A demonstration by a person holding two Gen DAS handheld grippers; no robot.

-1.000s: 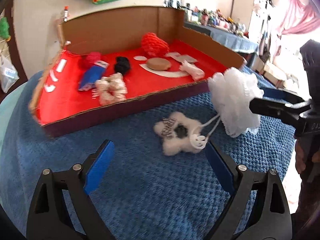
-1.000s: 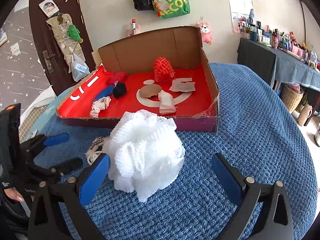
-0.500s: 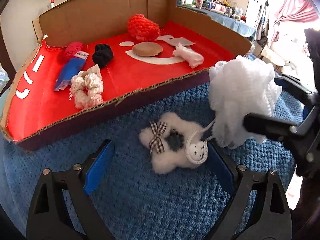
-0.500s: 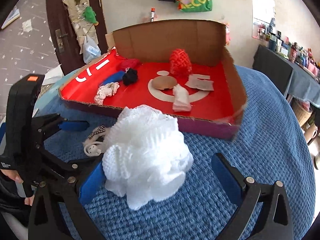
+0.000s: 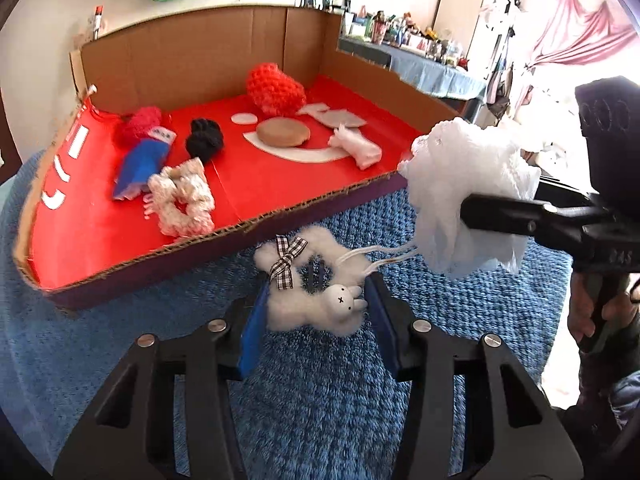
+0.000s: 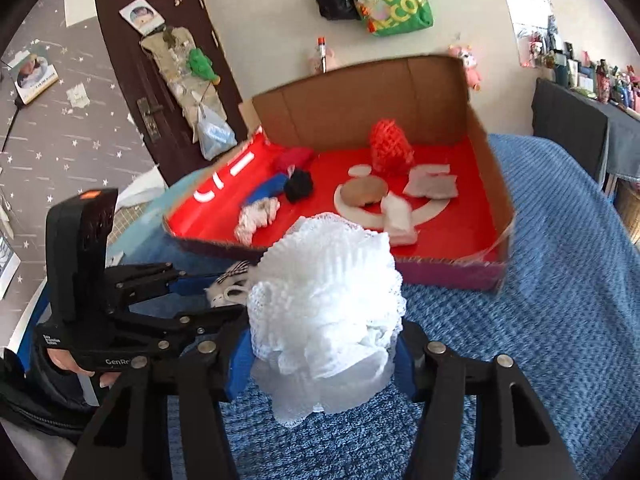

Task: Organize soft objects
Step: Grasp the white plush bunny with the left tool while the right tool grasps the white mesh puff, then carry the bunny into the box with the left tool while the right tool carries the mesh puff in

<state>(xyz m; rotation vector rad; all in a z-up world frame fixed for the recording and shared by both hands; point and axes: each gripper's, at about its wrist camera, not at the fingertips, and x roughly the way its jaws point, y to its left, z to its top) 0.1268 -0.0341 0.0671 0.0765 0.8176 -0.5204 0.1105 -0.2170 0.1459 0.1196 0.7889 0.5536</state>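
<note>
Blue knitted blanket (image 5: 120, 360) covers the surface under both my grippers, and a cardboard tray with a red floor (image 5: 256, 184) sits on it at the far side. Inside the tray I see a red crocheted pouch (image 5: 274, 88), a black scrunchie (image 5: 204, 142), a cream scrunchie (image 5: 182, 204), a tan round pad (image 5: 283, 133) and a folded white cloth (image 5: 356, 148).

My left gripper (image 5: 316, 312) is closing its jaws on a white fluffy hair clip (image 5: 308, 300) with a checked bow, which lies on the blanket just in front of the tray's near wall. The blue pads sit against both sides of the fluff.

My right gripper (image 6: 322, 354) is closing too, and its pads press into a white mesh bath pouf (image 6: 324, 300). From the left wrist view the pouf (image 5: 468, 196) hangs off the blanket beside the tray's near right corner, its white cord (image 5: 376, 258) trailing down to the hair clip.
</note>
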